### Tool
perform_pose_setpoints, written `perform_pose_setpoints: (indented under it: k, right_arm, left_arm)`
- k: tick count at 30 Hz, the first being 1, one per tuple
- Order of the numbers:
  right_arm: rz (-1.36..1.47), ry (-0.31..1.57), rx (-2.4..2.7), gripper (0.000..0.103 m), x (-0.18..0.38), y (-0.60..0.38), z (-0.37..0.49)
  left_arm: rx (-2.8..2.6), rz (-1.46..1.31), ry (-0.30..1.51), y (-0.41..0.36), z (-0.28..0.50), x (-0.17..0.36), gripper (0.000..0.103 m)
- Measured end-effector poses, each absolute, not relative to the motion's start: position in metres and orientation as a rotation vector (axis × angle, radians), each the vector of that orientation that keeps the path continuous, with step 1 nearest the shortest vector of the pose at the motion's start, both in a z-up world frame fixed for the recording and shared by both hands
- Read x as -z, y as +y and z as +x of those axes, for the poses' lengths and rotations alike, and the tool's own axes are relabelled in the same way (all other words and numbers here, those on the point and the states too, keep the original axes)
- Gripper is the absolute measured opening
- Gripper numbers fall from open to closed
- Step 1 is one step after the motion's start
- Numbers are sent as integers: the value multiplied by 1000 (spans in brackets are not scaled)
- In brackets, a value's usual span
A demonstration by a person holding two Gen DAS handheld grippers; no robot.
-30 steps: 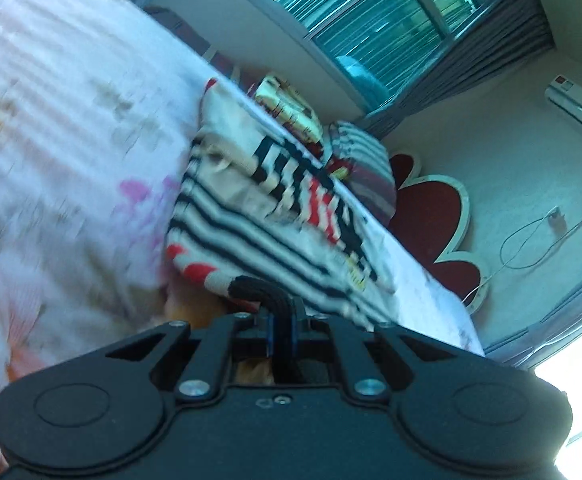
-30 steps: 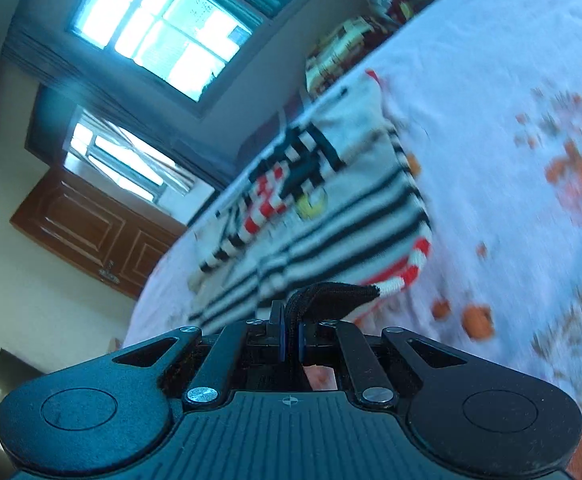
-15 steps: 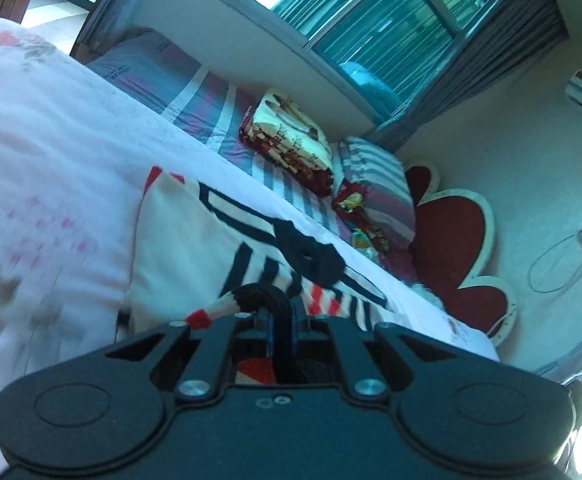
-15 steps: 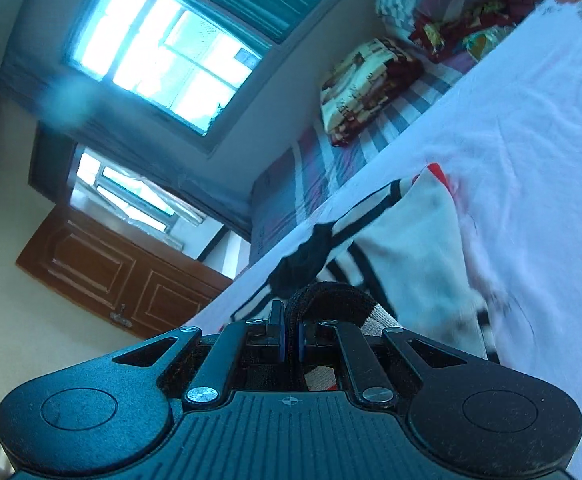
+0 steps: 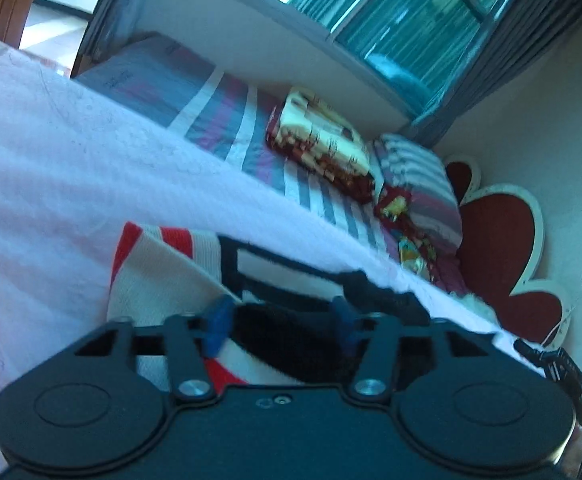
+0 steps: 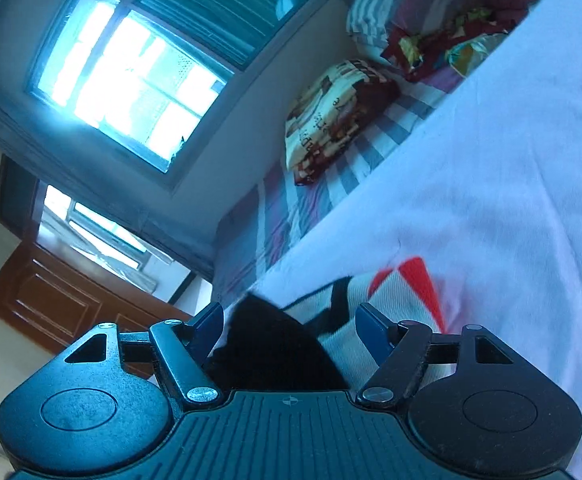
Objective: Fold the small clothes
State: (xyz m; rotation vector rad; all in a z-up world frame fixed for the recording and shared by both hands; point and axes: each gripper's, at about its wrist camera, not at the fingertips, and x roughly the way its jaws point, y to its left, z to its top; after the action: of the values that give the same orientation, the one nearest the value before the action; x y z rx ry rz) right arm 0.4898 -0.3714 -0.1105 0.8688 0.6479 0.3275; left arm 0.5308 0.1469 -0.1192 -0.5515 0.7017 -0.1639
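The striped knit garment (image 5: 163, 276) lay on the bed's white floral sheet (image 5: 71, 168), cream with black bands and red edging, and served as the landmark for everything else. The left claw (image 5: 281, 330) sat low over its near edge; its jaws were opening, blue pads standing clear on either side of a black ribbed cuff that lay loose between them, gripped by neither. The right claw (image 6: 291, 334) was at the garment's other near edge, its jaws likewise opening, with black cloth and a striped fold between the fingers (image 6: 373, 334) but not pinched. Beyond the garment, past the sheet's far edge, ran a purple-and-white striped bedcover (image 6: 291, 208) carrying a folded printed blanket (image 5: 323, 144) and a striped pillow (image 5: 419, 184). Further beyond the garment stood a red, white-rimmed headboard (image 5: 499, 240) and a window (image 6: 127, 76).
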Motion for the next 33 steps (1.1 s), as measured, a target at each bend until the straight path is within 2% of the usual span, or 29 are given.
perform_pose_setpoints:
  k: [3,5,7,8,9,10,11,12,17,19,21,25,26,27,28,29,30,33]
  right_arm:
    - [699,667,-382,70,102,-353,487]
    - [557,703,-399,58,102,-332,491]
    - [420,746,-389,51,107,-309,496]
    - [342,762,-362,42,110,-297,497]
    - [279,760,-333,37,113,-287,497]
    - [240,753,-319,23,114,-280,495]
    - [225,745,-320,3,117,-276,492]
    - [224,731,-308,3,118,-275,491]
    - [249,608,-259,3,107,-283,484]
    - [247,644,-248,3,110,-285,494]
    - [210,724,-214,3,128,-282,503]
    - [233,716,-202,3,131,-285,500]
    - [223,709,-201,6,128,-286,500]
    - [213,691,-182,12,123,-286,497]
    - [197,641,-150,36,114,-286,489]
    - [176,573,-138,53,103,-285,480]
    - [163,543,-163,55,94,-281,473]
    - [108,601,-324,54,84,-240,475]
  left_arm:
    - [158,-495,691,146,531,115,63]
    - [154,-384,723,138,538,113,60]
    - [159,-264,766,125,548,113,52]
    - [152,-201,794,117,553,114,46]
    - [139,-135,805,109,554,116,42]
    - [135,-84,795,102,553,116,39]
    - [137,-53,783,98,553,116,24]
    - [134,-44,758,95,550,114,3]
    - [80,-77,643,97,540,100,4]
    - [62,-59,634,96,544,101,4]
    - [37,-7,699,88,555,113,4]
    - [-7,54,706,75,560,122,6]
    - [-18,78,702,74,559,122,12]
    - [-33,87,702,74,558,120,28]
    - [-53,76,706,77,558,117,40]
    - [-64,43,693,82,554,111,57]
    - [-58,7,649,88,546,103,54]
    - [-8,-34,614,78,536,80,53]
